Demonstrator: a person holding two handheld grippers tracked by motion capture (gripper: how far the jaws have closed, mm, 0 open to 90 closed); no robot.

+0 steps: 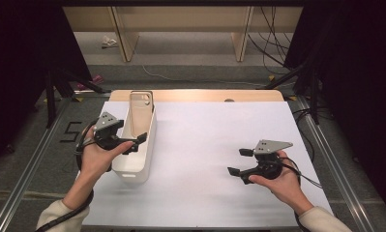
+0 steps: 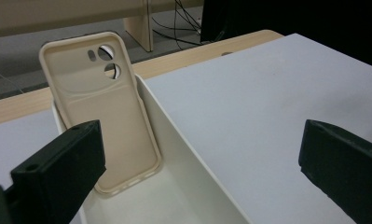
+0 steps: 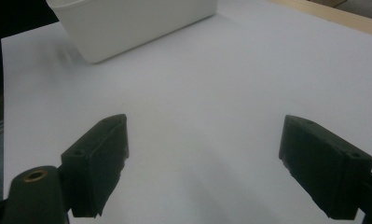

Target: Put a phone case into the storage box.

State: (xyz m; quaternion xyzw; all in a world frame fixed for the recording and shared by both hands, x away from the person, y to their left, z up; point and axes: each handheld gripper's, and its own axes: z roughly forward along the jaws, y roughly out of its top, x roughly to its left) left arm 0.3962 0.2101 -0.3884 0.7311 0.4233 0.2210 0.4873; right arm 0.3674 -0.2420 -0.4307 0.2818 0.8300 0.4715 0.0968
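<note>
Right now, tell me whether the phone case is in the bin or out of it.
In. The phone case stands on end inside the white bin, leaning against its far end wall, top poking above the rim.

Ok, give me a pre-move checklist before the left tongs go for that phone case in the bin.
1. Left tongs open: ok.
2. Phone case upright, leaning on the far end of the white bin: ok.
3. Case between the jaws: not ok, it stands ahead of them.
4. Right tongs open, apart from the bin over the white tabletop: ok.
5. Bin steadied: cannot tell.
</note>
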